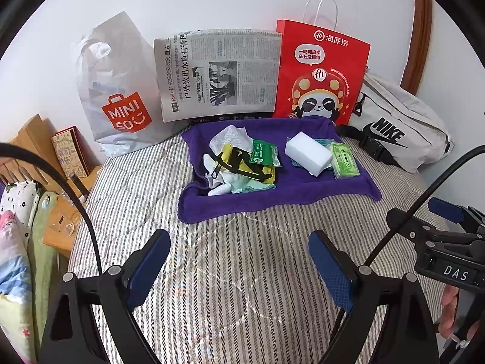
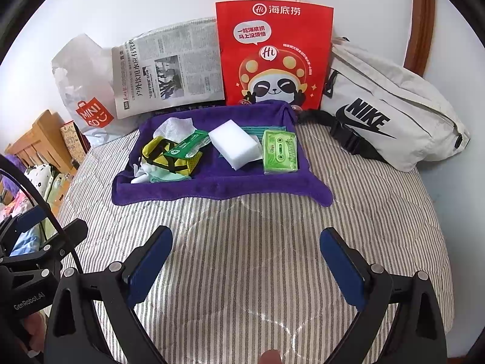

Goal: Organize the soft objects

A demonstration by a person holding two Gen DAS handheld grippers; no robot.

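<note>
Both tongs hovered over the striped bed cover (image 1: 230, 273), and each one had its blue pads wide apart and held nothing: the left tongs (image 1: 239, 273) in the left wrist view, the right tongs (image 2: 245, 270) in the right wrist view. Farther on the bed lay a purple towel (image 2: 212, 188) with the soft things on it. A white sponge block (image 2: 235, 144) lay near the middle, just beside a green tissue pack (image 2: 279, 151) on its right. On the left part of the towel was a heap: a yellow pouch with black straps (image 2: 163, 154), a green sachet (image 2: 185, 147) on top of it, a crumpled white tissue (image 2: 175, 127) behind, and pale cloth (image 2: 163, 176) in front. Against the wall stood a white Miniso bag (image 1: 121, 103), a newspaper (image 1: 218, 72) and a red paper bag (image 2: 272, 51). A white Nike waist bag (image 2: 391, 112) lay at the right.
</note>
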